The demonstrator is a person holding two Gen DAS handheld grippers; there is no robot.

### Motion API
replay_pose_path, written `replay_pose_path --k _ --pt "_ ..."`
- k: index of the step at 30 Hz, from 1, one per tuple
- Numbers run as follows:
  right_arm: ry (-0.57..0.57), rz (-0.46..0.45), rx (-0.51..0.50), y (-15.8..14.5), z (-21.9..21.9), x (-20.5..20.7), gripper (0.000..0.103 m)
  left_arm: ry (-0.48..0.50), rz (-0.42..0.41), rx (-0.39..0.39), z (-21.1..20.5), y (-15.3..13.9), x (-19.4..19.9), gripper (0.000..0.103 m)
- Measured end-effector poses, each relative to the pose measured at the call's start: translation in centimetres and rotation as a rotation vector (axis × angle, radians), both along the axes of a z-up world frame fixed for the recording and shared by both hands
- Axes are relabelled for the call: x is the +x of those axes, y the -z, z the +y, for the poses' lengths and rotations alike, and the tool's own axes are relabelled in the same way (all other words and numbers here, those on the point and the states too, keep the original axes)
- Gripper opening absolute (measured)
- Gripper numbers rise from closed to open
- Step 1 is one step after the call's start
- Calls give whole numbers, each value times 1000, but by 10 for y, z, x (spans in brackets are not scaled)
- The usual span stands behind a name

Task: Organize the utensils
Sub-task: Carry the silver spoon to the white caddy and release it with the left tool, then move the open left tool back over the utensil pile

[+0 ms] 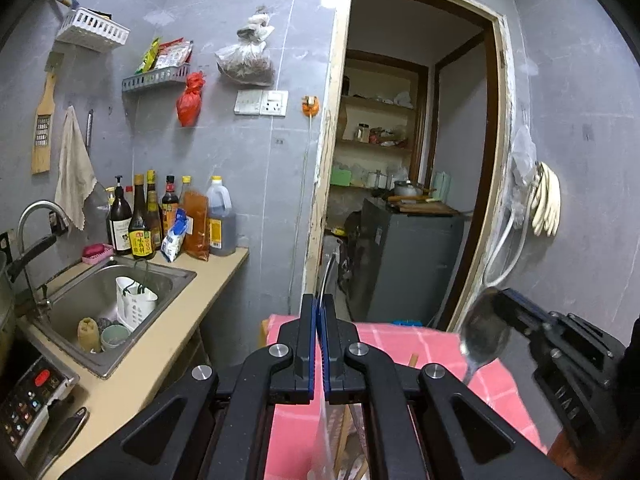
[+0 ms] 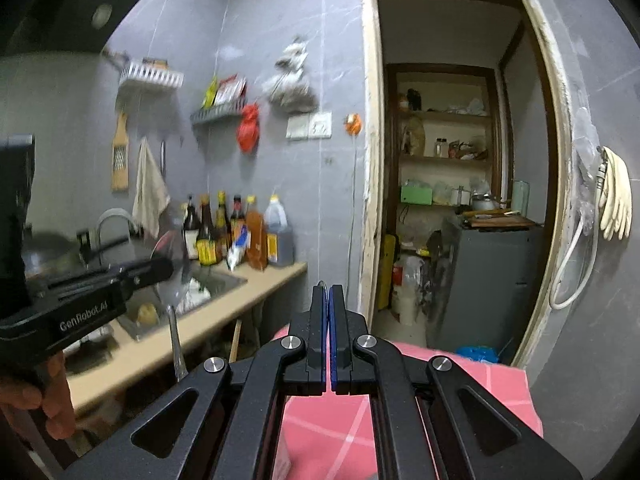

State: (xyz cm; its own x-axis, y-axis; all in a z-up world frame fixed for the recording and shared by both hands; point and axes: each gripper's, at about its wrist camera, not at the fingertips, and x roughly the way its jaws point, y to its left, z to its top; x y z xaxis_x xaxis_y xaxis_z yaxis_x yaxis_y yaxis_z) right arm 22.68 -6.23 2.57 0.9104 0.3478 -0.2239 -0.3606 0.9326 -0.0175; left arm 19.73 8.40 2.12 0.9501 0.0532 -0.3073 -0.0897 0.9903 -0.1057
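Note:
Both grippers are held up in the air over a pink checked cloth (image 1: 404, 344). My left gripper (image 1: 321, 300) is shut on a metal spoon whose thin edge (image 1: 326, 276) sticks up between the fingers; from the right wrist view the same spoon (image 2: 172, 264) hangs bowl up, handle down, from the left gripper (image 2: 160, 270). My right gripper (image 2: 329, 294) is shut on a second metal spoon, only a sliver showing there; in the left wrist view its bowl (image 1: 482, 332) faces me in the right gripper (image 1: 504, 320).
A beige counter (image 1: 160, 344) at left holds a steel sink (image 1: 168, 300) with a white utensil holder (image 1: 134, 304), a cup and sponges. Sauce bottles (image 1: 148, 220) stand at the wall. An open doorway (image 1: 412, 160) leads to shelves and a grey cabinet. Gloves (image 1: 546, 204) hang at right.

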Motion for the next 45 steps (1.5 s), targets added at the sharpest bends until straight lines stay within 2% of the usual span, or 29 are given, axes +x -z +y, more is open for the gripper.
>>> replay_pose_path --k 6,16,22,25,26,28,30,31,34,36,37,39,41,42,45 --pt "-12 66 -11 23 -1 0 2 34 25 33 -4 17 -4 3" --pt "-79 144 7 40 0 1 3 101 118 -4 0 34 -3 3" --pt "-113 195 51 43 -9 2 5 126 180 -116 13 42 -3 4" --pt "-110 192 70 41 -14 1 14 138 201 -146 16 45 -3 4" --pt "-108 190 76 39 -16 1 18 141 205 -149 16 46 -3 6" --pt "-96 182 92 36 -24 1 27 147 206 -162 16 46 -4 19" --pt "-80 170 105 31 -33 0 34 143 187 -180 17 44 -6 44" --pt "-71 164 110 28 -38 0 36 138 172 -188 18 43 -9 47" --pt "-32 141 130 18 -57 -3 52 125 157 -206 15 38 -9 49" --pt "11 116 150 11 -77 -7 69 126 146 -215 10 33 -8 60" --pt "24 108 154 8 -83 -8 73 128 133 -220 6 30 -8 64" --pt "71 89 171 3 -107 -12 95 133 102 -227 -3 24 -8 83" --pt "110 75 175 0 -127 -16 102 141 76 -233 -14 19 -8 95" --pt "128 74 172 -1 -138 -16 102 148 66 -234 -22 16 -7 100" --pt "173 94 158 1 -164 -16 102 186 59 -233 -47 14 0 102"
